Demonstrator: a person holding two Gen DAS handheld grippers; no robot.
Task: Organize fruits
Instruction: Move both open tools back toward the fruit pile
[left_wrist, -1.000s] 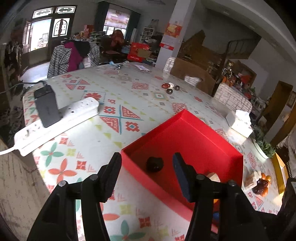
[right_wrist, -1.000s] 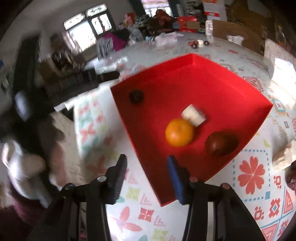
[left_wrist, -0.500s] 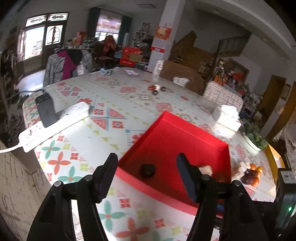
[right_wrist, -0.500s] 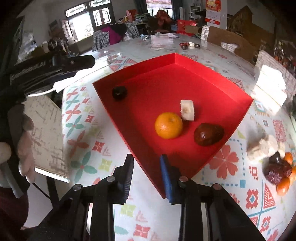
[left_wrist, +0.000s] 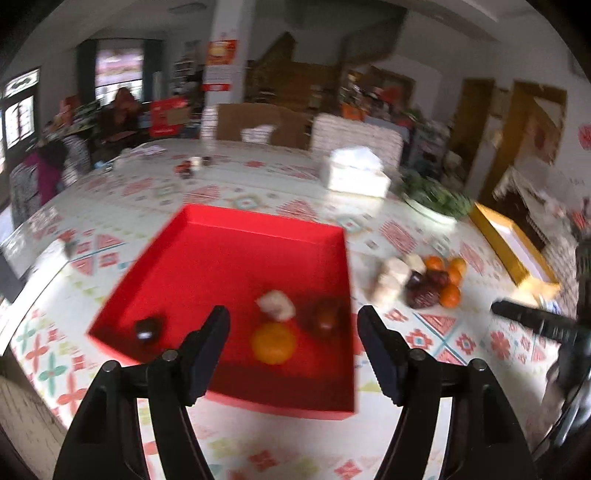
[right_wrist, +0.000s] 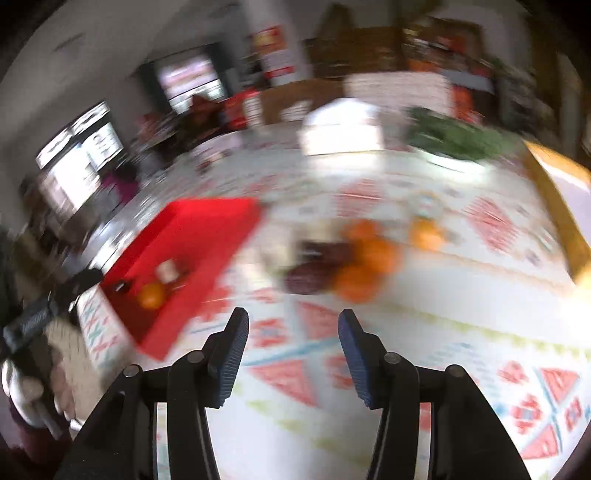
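1. The right hand-held gripper is held with its jaws spread and nothing between them, above the patterned table.
2. The loose pile of fruit, oranges and dark red pieces, is seen straight ahead of it and slightly right; blur hides any long axis.
3. The left hand-held gripper, likewise spread and empty, is pointed at the red tray, where an orange already lies.
4. The pile is judged nearer the right one.
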